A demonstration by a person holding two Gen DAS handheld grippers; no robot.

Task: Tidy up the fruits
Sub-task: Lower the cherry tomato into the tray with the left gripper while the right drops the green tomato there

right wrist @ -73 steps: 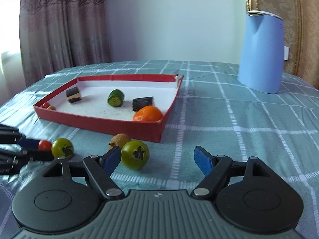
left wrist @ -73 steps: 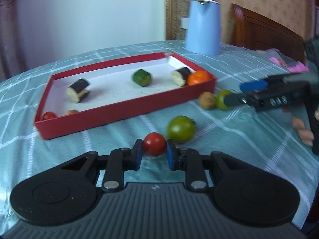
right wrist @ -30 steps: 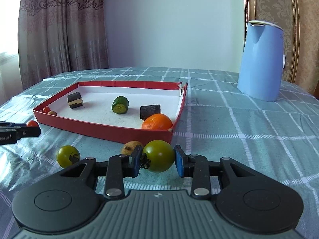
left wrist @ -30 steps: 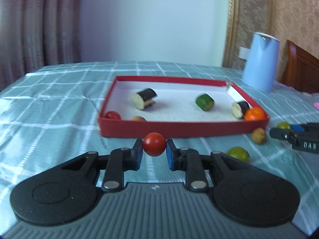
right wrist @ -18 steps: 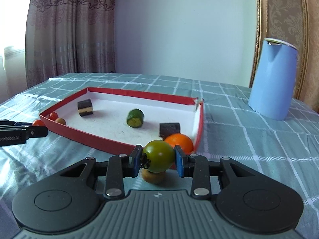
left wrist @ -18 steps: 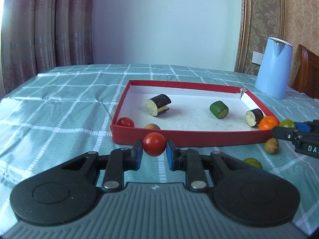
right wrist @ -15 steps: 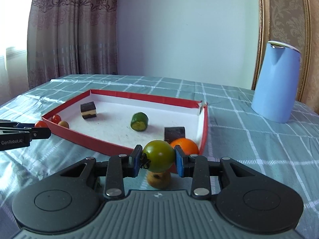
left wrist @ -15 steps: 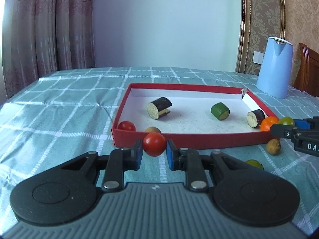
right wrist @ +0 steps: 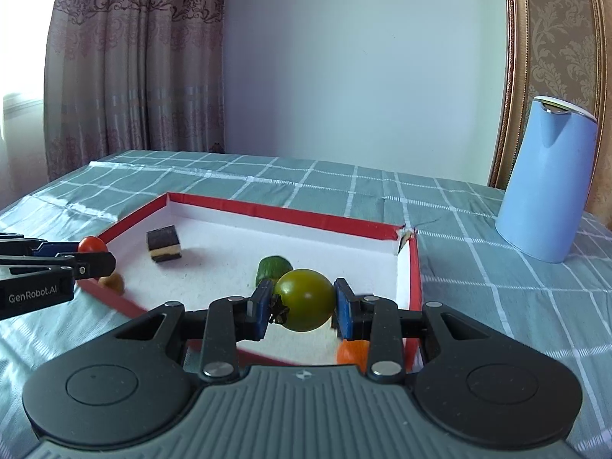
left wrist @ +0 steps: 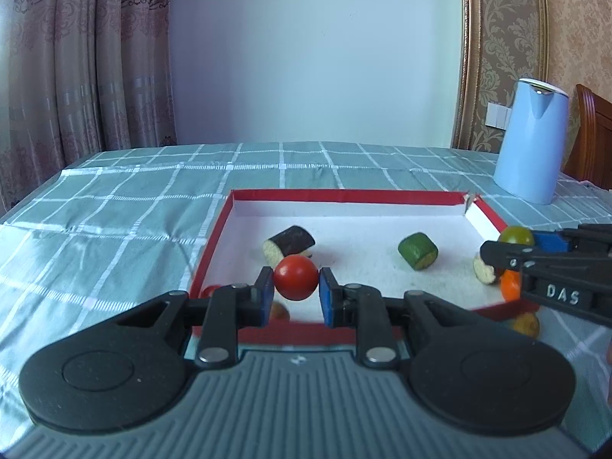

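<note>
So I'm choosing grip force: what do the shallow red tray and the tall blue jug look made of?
The shallow red tray looks like cardboard: thin walls, matte white inside, a torn far corner. The tall blue jug looks like smooth satin plastic or coated metal; I can't tell which.

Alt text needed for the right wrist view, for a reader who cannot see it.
The right gripper grips a green tomato over the near edge of a red tray holding cut vegetable pieces. At left, the left gripper carries a red tomato; a blue kettle stands at right.
</note>
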